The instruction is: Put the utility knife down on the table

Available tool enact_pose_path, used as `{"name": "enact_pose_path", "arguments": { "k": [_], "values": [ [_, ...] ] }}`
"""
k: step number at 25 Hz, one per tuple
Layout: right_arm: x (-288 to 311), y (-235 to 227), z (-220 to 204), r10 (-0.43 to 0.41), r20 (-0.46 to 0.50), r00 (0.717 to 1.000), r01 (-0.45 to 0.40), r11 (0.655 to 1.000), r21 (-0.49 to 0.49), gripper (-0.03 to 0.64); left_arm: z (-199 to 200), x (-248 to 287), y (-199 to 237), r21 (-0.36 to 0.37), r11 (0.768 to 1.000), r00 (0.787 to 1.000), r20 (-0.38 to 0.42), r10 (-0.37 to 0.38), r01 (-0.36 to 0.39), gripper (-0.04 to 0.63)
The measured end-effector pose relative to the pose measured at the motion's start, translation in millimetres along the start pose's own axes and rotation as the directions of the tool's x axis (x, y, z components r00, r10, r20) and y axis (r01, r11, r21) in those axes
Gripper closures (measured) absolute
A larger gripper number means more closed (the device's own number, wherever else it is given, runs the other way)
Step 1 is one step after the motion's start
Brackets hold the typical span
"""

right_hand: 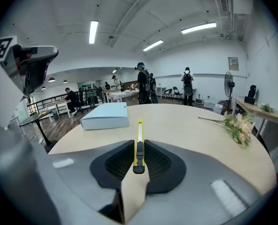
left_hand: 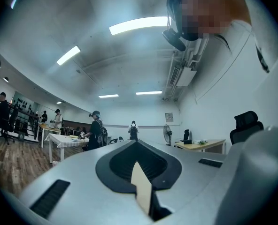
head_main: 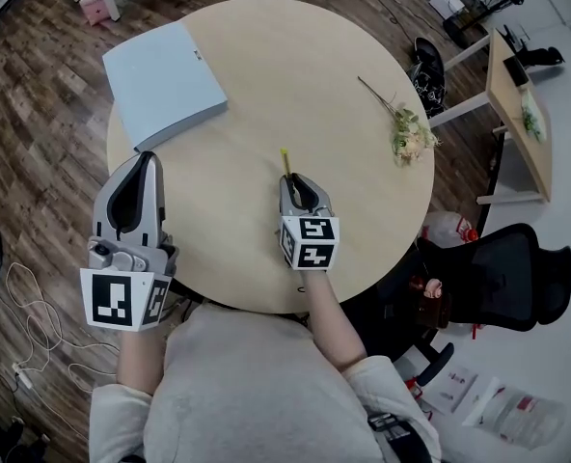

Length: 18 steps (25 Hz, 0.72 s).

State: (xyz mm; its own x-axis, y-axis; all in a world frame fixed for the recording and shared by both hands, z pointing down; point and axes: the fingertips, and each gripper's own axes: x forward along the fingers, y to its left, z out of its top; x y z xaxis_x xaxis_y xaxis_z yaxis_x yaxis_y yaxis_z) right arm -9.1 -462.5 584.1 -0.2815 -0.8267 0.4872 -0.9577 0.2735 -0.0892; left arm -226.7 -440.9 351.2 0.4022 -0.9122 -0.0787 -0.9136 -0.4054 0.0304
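Observation:
A yellow utility knife [head_main: 285, 161] sticks out forward from my right gripper [head_main: 296, 185], which is shut on it above the near middle of the round wooden table [head_main: 295, 56]. In the right gripper view the knife [right_hand: 139, 142] is clamped between the dark pads, its black slider facing up and its tip pointing across the table. Whether the knife touches the tabletop cannot be told. My left gripper [head_main: 142, 165] hangs at the table's left edge, shut and holding nothing. In its own view the left gripper [left_hand: 136, 143] points up at the ceiling.
A light blue flat box [head_main: 165, 82] lies on the table's far left. A dried flower sprig [head_main: 403, 126] rests at the right side. A black office chair [head_main: 517, 276] and a side desk [head_main: 519, 114] stand to the right. Cables [head_main: 25, 307] lie on the floor at left.

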Motion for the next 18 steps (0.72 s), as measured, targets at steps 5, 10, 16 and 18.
{"name": "enact_pose_path", "arguments": {
  "k": [5, 10, 16, 18],
  "values": [
    [23, 2, -24, -0.002, -0.082, 0.997, 0.001, 1.0, -0.011, 0.543, -6, -1, 13, -0.004, 1.0, 1.0, -0.013, 0.015, -0.015, 0.588],
    [38, 6, -44, 0.002, -0.151, 0.988, -0.011, 0.998, -0.055, 0.543, -10, -2, 20, -0.004, 1.0, 0.999, -0.027, 0.031, -0.031, 0.588],
    [52, 9, -63, 0.008, -0.211, 0.977, -0.021, 0.998, -0.059, 0.541, -18, -2, 31, -0.007, 0.999, 0.998, -0.044, 0.051, -0.052, 0.588],
    [55, 8, -67, 0.004, -0.228, 0.974, -0.018, 0.998, -0.059, 0.543, -19, -1, 33, -0.008, 0.998, 0.997, -0.048, 0.055, -0.055, 0.588]
  ]
}}
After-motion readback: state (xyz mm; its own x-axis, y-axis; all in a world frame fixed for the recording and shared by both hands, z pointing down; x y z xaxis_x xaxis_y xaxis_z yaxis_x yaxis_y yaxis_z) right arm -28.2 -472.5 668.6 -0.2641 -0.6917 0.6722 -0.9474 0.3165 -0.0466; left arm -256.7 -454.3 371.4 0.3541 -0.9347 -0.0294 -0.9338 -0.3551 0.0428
